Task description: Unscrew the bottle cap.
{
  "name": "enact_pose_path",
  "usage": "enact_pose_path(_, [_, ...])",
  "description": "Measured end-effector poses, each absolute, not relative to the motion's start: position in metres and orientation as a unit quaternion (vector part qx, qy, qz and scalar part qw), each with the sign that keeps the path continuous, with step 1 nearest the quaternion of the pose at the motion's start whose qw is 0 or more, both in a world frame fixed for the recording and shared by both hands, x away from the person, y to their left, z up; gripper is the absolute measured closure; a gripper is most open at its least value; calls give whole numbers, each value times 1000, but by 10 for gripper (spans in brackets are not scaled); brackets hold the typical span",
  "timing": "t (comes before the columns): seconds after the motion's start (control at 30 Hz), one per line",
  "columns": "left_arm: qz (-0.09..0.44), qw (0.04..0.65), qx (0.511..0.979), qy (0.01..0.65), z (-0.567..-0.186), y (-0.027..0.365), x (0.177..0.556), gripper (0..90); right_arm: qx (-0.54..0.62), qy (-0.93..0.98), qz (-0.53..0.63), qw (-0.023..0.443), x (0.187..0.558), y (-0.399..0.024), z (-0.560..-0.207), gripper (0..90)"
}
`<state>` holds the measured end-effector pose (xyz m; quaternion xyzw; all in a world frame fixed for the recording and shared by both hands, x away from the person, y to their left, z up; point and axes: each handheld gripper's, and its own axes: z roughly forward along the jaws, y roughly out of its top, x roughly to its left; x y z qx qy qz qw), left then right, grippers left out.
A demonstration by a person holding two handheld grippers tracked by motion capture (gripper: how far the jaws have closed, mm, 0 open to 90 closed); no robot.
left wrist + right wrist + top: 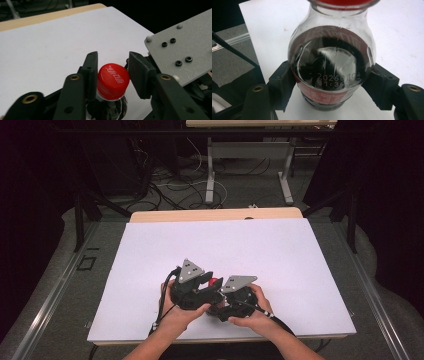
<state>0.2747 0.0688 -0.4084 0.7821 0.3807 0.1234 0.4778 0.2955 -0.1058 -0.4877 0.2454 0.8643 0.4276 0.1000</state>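
A small clear bottle (332, 57) of dark cola with a red label stands on the white tabletop (225, 245). My right gripper (332, 83) is shut on its body, one black jaw pressed against each side. The red cap (113, 81) with white lettering sits between the jaws of my left gripper (113, 65), which close on it from both sides. In the high view the cap (215, 281) peeks out between the left gripper (202, 287) and the right gripper (227, 301), both held by hands near the table's front edge.
The right gripper's grey three-cornered plate (180, 50) hangs close to the left gripper's right jaw. A wooden strip (215, 214) borders the table's far edge. Cables and desk legs (210, 180) lie on the floor beyond. Bare white surface surrounds the bottle.
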Motion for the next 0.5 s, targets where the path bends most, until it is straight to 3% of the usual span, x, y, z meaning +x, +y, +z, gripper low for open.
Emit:
enact_pose_path(0.13, [117,503,785,342,-405,81,279,431,243,865,429,94,296,-108,-486,302])
enact_pose_path(0.37, [42,525,812,249,-401,102,295,422,217,867,440,81,294,-107,-484,302])
enact_pose_path(0.5, [29,518,826,219,-406,104,300,475,205,870,442,78,292,-104,-484,302])
